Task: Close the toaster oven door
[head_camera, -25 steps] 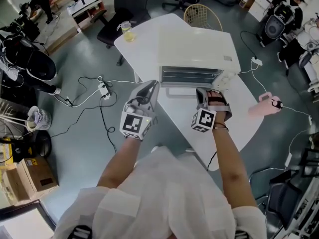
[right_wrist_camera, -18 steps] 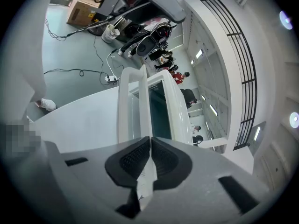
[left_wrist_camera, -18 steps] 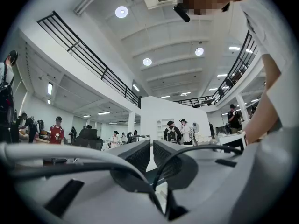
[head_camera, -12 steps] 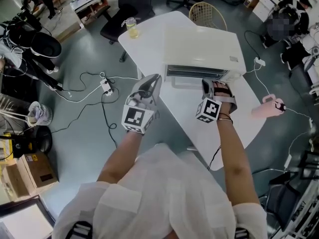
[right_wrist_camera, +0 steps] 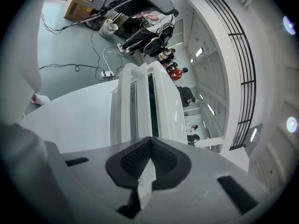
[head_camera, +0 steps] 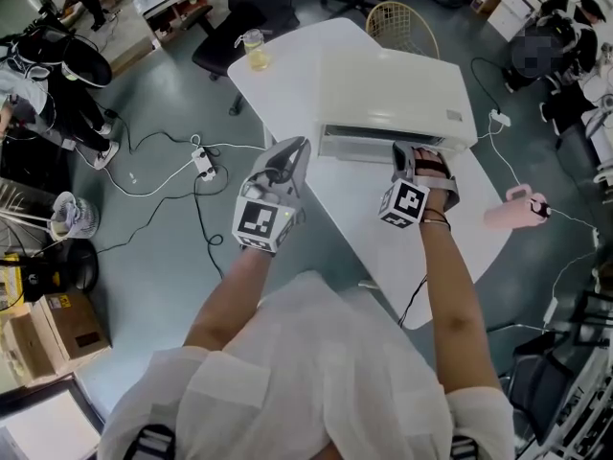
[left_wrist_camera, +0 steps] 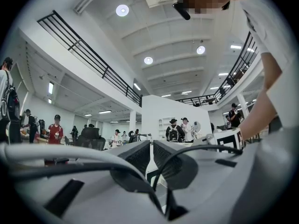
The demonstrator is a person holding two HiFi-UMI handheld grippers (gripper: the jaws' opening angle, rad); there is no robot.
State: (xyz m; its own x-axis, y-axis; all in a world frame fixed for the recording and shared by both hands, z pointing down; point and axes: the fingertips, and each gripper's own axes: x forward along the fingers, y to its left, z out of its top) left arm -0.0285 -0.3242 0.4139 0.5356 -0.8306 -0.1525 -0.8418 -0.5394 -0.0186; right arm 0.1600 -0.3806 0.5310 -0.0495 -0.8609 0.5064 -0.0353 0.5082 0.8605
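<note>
White toaster oven (head_camera: 393,89) is seated on the white table (head_camera: 287,75), its door (head_camera: 369,145) raised almost shut with a dark slit left. Right gripper (head_camera: 414,158) jaws have just been clenched together, empty, at the door front. Left gripper (head_camera: 290,151) is held narrowly released, empty, beside the table's edge.

head: steeply down | right: close, shares toaster oven (head_camera: 393,89) | left: level

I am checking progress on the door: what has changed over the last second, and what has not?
The toaster oven door swung up from wide open to almost shut; a thin gap remains. The right gripper moved forward with it, and its jaws have just closed together on nothing. The left gripper, the table and the cup stayed put.
</note>
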